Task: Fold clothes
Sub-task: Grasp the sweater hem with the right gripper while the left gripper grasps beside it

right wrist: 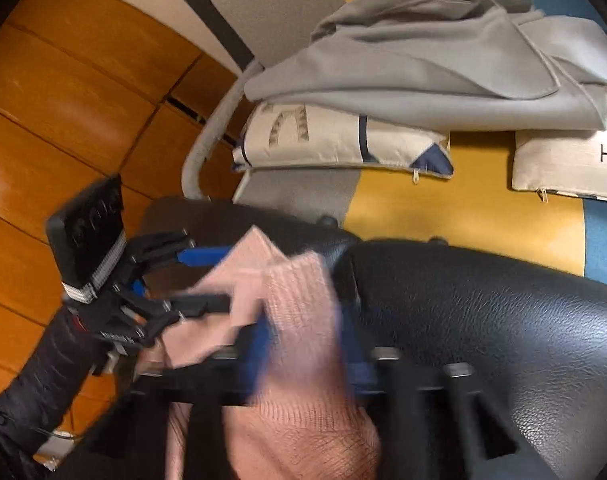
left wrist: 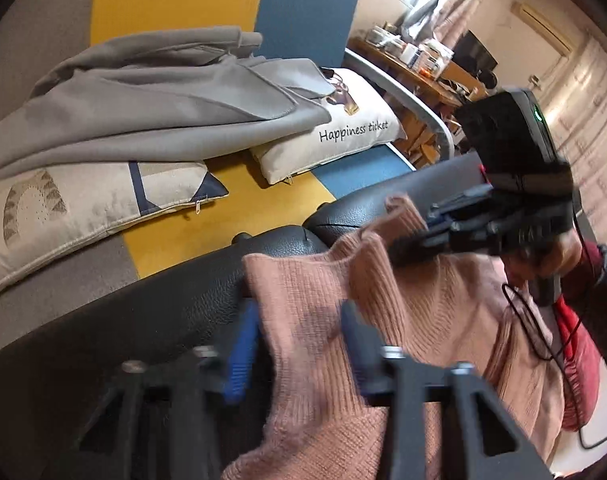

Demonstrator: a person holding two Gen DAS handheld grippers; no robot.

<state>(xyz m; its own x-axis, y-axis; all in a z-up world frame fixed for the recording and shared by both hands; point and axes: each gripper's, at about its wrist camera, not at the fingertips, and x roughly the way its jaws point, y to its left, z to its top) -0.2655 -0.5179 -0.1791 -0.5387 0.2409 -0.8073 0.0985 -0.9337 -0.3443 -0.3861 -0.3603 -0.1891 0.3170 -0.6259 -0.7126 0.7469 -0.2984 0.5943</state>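
A pink knit sweater (left wrist: 423, 320) lies bunched on a black leather seat (left wrist: 163, 312). My left gripper (left wrist: 299, 308) has its blue pads on either side of the sweater's near edge and is shut on the fabric. In the left wrist view my right gripper (left wrist: 395, 248) pinches a raised fold of the same sweater from the right, with a hand behind it. In the right wrist view the sweater (right wrist: 303, 420) runs between my right gripper's (right wrist: 307, 320) pads, blurred. My left gripper (right wrist: 227, 278) holds a lifted corner at the left.
Beyond the leather seat (right wrist: 483, 320) a yellow, blue and grey sofa (left wrist: 243, 184) carries a grey garment (left wrist: 143, 108) draped over a patterned cushion (left wrist: 83, 208) and a white "Happiness ticket" cushion (left wrist: 343, 140). Wooden floor (right wrist: 63, 100) lies left. A black cable (left wrist: 523, 320) and red fabric (left wrist: 579, 360) are at right.
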